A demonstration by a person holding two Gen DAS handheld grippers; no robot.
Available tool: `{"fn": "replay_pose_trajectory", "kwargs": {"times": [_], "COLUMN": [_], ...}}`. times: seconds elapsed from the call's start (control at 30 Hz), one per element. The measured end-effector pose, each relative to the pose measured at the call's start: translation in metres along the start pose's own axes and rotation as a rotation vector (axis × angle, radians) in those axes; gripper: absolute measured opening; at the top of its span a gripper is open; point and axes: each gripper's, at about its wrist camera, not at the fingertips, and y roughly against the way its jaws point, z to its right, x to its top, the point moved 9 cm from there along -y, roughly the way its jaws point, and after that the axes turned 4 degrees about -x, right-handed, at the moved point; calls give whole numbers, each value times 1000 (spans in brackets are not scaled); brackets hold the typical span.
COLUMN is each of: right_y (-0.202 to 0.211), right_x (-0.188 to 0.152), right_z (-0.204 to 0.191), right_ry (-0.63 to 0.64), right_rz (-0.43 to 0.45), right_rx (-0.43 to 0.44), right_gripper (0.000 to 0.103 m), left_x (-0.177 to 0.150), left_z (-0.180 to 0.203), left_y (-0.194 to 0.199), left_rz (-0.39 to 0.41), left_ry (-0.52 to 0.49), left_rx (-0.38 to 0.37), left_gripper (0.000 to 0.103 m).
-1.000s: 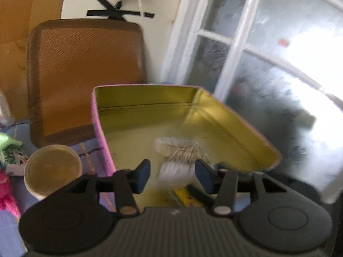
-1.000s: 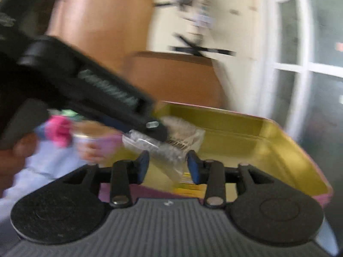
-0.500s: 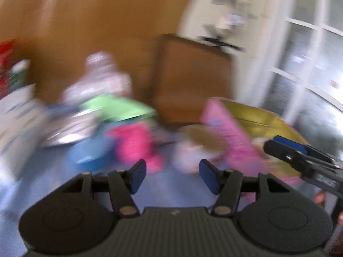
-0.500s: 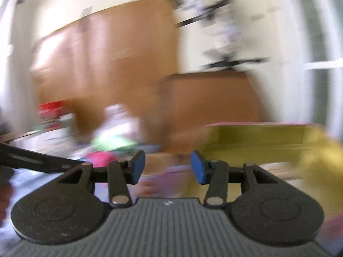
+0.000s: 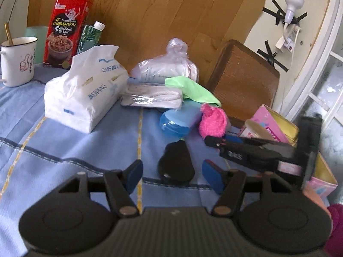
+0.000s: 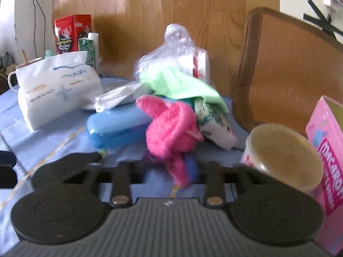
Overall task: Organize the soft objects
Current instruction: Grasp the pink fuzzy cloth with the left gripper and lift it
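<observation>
**Grippers over the blue tablecloth**

Left gripper (image 5: 171,174) hangs with jaws spread, holding nothing, above a blue cloth-covered table (image 5: 64,141) backed by a wood-grain wall panel (image 5: 150,10). One fuzzy pink knitted item (image 5: 212,120) lies beside one blue plastic case (image 5: 175,124).

Right gripper (image 6: 169,171) has closed on the pink item; one empty paper cup (image 6: 285,158) leans against one pink tin box (image 6: 328,141).

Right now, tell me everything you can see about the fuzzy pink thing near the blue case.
The pink fuzzy item looks like soft, knotted terry or chenille cloth, bright pink, bunched into a lump with a tail hanging toward the right gripper. It rests against the blue case, below the green cloth. Whether the gripper grips it is unclear.
</observation>
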Motion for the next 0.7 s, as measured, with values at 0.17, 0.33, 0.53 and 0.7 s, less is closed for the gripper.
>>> {"fn": "replay_pose_trajectory", "kwargs": {"times": [0.17,0.33,0.53,0.7], "right_y": [77,129,127,115], "right_x": [-26,-62,-77,-78], "right_z": [-13,-22,-22,-23], "right_ry": [62,139,161,111], "right_rz": [48,49,66,37], "right_rx": [160,228,189,202], "right_gripper": [27,28,62,69], "left_x": [-4,-19,-38,-43], "left_z": [28,73,86,72], "left_y": [-2,-15,-29,-33], "left_rz": [-37,-98,-158,-184], "left_ry": [-3,-64,-106,-70], "left_rx": [-123,-210,-113,-60], "left_gripper": [68,83,73,64]}}
